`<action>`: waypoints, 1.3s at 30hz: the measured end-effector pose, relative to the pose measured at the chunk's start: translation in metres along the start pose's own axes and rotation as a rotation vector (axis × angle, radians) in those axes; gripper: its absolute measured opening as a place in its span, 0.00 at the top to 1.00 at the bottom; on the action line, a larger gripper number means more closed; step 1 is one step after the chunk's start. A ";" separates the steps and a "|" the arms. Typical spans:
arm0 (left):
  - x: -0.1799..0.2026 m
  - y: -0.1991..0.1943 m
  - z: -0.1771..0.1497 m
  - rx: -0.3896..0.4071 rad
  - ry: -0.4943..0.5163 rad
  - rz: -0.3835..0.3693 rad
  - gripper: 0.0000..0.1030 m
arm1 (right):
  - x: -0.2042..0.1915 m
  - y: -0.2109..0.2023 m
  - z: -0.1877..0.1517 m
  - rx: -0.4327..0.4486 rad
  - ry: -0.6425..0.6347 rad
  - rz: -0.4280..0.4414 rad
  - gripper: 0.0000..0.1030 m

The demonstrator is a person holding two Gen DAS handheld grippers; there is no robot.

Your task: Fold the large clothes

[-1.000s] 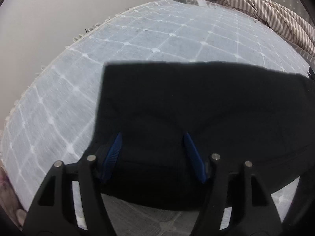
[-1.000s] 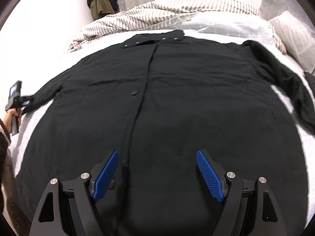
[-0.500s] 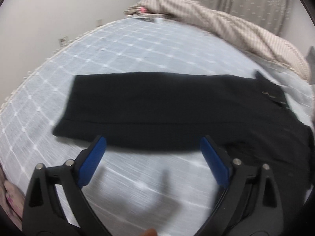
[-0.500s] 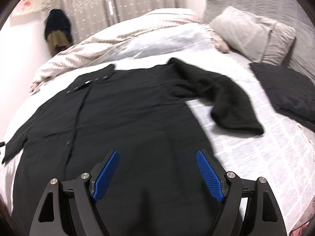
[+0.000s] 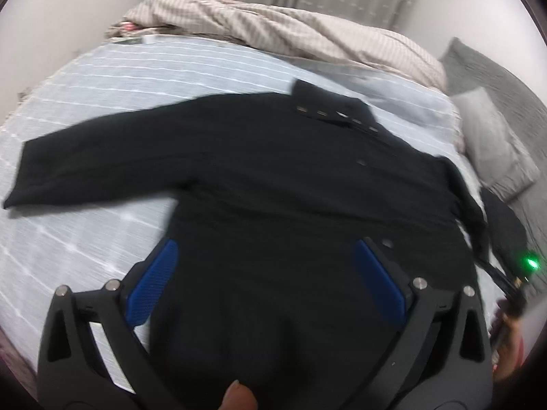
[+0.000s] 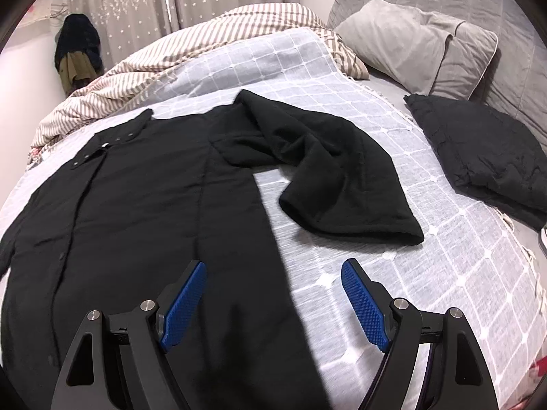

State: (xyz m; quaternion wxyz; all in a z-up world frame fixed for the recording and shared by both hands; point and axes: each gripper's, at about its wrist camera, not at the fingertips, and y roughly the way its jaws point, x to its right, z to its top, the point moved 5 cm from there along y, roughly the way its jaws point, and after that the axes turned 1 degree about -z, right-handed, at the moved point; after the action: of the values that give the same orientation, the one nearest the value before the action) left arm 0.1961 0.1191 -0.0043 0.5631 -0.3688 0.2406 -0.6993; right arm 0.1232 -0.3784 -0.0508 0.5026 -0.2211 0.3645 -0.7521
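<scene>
A large black button-front coat (image 5: 273,177) lies spread flat on the bed, collar toward the far side. Its left sleeve (image 5: 95,160) lies straight out to the left. Its right sleeve (image 6: 345,177) is bent and rumpled, cuff toward me. My left gripper (image 5: 266,273) is open and empty above the coat's body. My right gripper (image 6: 273,294) is open and empty above the coat's right side edge (image 6: 273,239). The other gripper's green light (image 5: 531,262) shows at the right edge of the left wrist view.
The bed has a grey-blue checked cover (image 6: 427,266). A striped duvet (image 6: 143,68) is bunched at the far side. Grey pillows (image 6: 420,41) and a black cushion (image 6: 478,150) lie at the right. Curtains and hanging clothes (image 6: 77,51) stand behind.
My left gripper opened, let go of the left sleeve cuff and swung right over the coat's body. My right gripper swung right from the coat's middle to its right edge.
</scene>
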 end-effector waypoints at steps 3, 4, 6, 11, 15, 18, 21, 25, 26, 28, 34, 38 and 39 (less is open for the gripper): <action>0.029 0.008 -0.013 -0.018 0.036 -0.041 0.01 | 0.010 0.013 0.004 -0.004 -0.002 -0.005 0.20; 0.037 0.010 -0.016 -0.021 0.045 -0.053 0.01 | 0.013 0.018 0.005 -0.006 -0.004 -0.008 0.20; 0.055 0.016 -0.024 -0.022 0.062 -0.076 0.01 | 0.018 0.027 0.007 -0.009 -0.009 -0.015 0.20; 0.086 0.034 -0.038 -0.026 0.092 -0.116 0.01 | 0.027 0.048 0.012 -0.030 -0.027 -0.043 0.20; 0.103 0.046 -0.047 -0.043 0.091 -0.159 0.01 | 0.033 0.058 0.019 -0.022 -0.038 -0.067 0.20; 0.117 0.052 -0.052 -0.045 0.122 -0.172 0.01 | 0.035 0.063 0.026 -0.013 -0.061 -0.089 0.20; 0.126 0.054 -0.054 -0.030 0.147 -0.174 0.01 | 0.038 0.068 0.033 0.000 -0.074 -0.093 0.21; 0.135 0.056 -0.056 -0.023 0.168 -0.195 0.01 | 0.037 0.069 0.040 0.028 -0.089 -0.105 0.39; 0.137 0.058 -0.056 -0.027 0.169 -0.202 0.01 | 0.036 0.069 0.043 0.034 -0.095 -0.099 0.54; 0.140 0.062 -0.057 -0.033 0.165 -0.216 0.01 | 0.033 0.070 0.049 0.042 -0.113 -0.097 0.64; 0.140 0.065 -0.056 -0.028 0.158 -0.243 0.01 | 0.042 0.048 0.079 0.123 -0.118 -0.169 0.83; 0.137 0.064 -0.051 -0.020 0.170 -0.236 0.01 | 0.065 0.033 0.110 0.177 -0.074 -0.230 0.85; 0.137 0.064 -0.050 -0.016 0.176 -0.231 0.01 | 0.073 0.031 0.120 0.186 -0.059 -0.247 0.85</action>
State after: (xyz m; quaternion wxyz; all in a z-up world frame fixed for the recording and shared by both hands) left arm 0.1831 -0.0327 -0.0496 0.4529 -0.3357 0.2505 -0.7870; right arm 0.1962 -0.4916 -0.0010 0.4350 -0.2386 0.2486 -0.8319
